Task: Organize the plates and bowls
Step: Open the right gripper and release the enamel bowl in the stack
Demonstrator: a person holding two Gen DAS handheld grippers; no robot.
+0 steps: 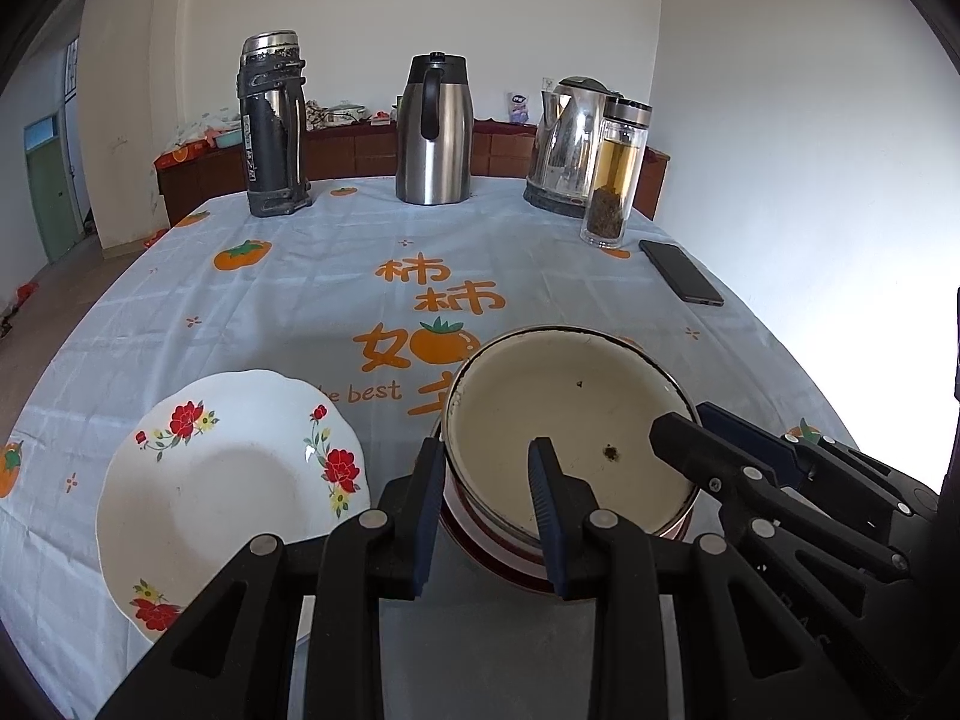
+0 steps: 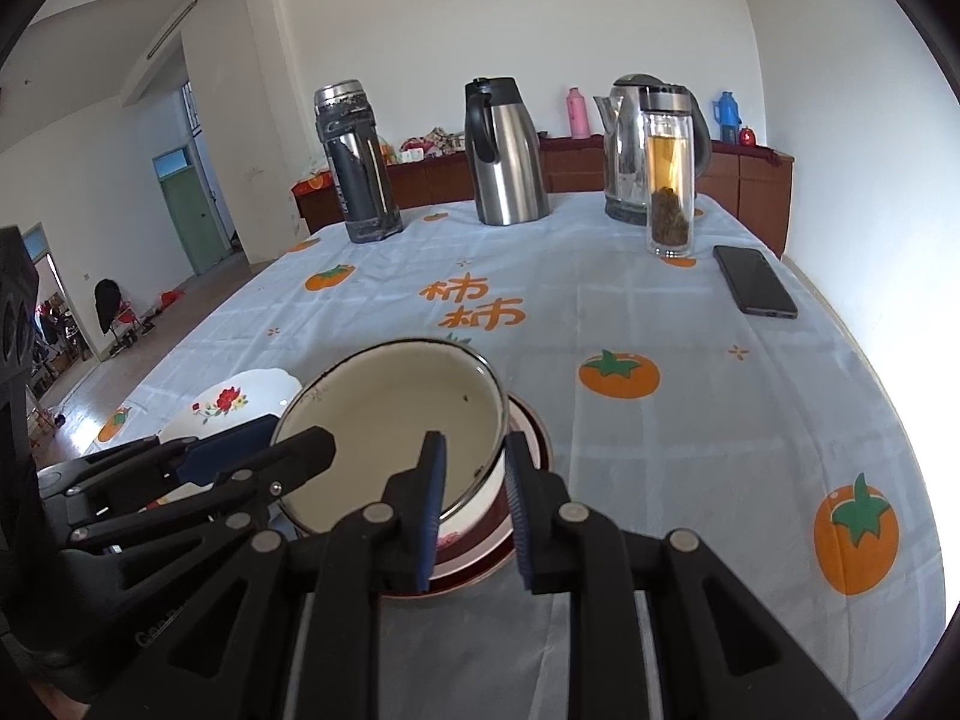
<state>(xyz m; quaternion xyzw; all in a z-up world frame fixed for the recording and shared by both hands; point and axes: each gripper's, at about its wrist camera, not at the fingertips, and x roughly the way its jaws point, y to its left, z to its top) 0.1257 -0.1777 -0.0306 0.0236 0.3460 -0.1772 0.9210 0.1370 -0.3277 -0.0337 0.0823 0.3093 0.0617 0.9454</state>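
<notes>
The floral plate (image 1: 231, 474) lies flat on the worktop (image 1: 288, 300) at the far left, well clear of both tools and untouched. Just to its right stands the enamel bowl (image 1: 570, 420), cream inside with a dark rim, seated on a red-rimmed plate (image 2: 528, 438) whose edge shows beneath and beside it.

The left hand-held gripper (image 1: 489, 516) straddles the bowl's near-left wall: one blue pad is outside the wall, the other inside the cavity. The pads appear set apart with the wall between them; whether they press on it cannot be told. The right hand-held gripper (image 2: 474, 513) straddles the near-right wall in the same way, one pad inside and one outside. Its spacing looks narrower, but firm contact cannot be confirmed either.

Governing relation: the bowl sits directly ahead of and between the two tools, equally near to each, with its rim running across both finger axes. The bowl is round, so no long axis constrains the grasp. Judgement: a lift requires both tools to rise together and level; an uneven rise would tilt the bowl.

At the far edge stand a flask (image 1: 273, 132), a steel jug (image 1: 433, 132), a kettle (image 1: 567, 144) and a tea bottle (image 1: 615, 174); a phone (image 1: 681, 271) lies at right.
</notes>
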